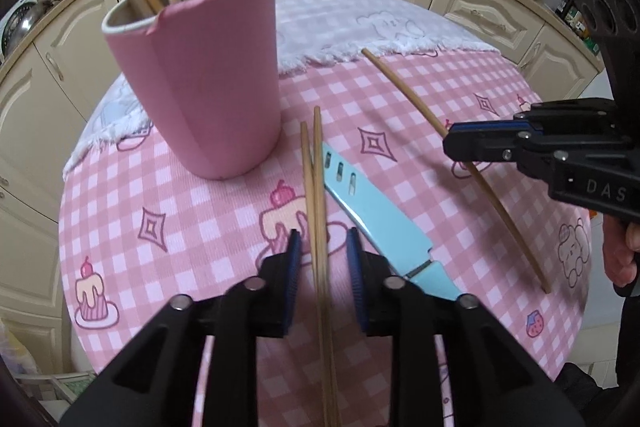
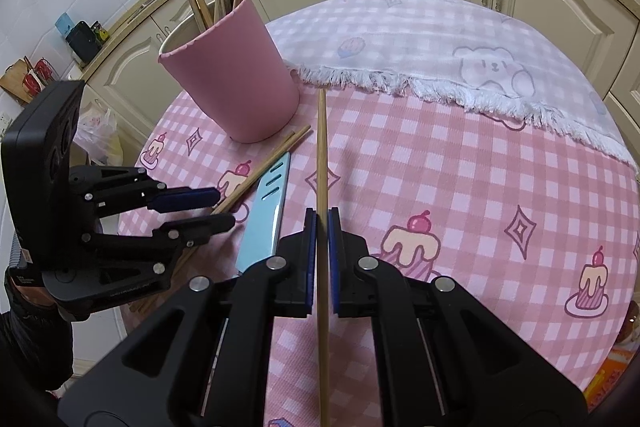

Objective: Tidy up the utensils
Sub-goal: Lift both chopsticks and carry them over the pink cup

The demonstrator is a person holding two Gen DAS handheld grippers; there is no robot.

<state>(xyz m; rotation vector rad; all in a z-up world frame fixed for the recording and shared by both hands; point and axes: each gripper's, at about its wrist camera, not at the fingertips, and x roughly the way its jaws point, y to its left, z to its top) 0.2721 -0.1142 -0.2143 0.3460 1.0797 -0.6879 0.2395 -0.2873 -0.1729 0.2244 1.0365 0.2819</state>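
Left gripper (image 1: 323, 255) gaping around paired chopsticks (image 1: 316, 187) beside pink cup (image 1: 200, 79); right gripper (image 2: 322, 227) nearly closing on single chopstick (image 2: 321, 155).

You can read only one marking: the raised letters "DAS" on the black body of the right gripper (image 1: 450, 143), seen from your left wrist camera. The embossed line on the left gripper (image 2: 226, 209) is too small to read.
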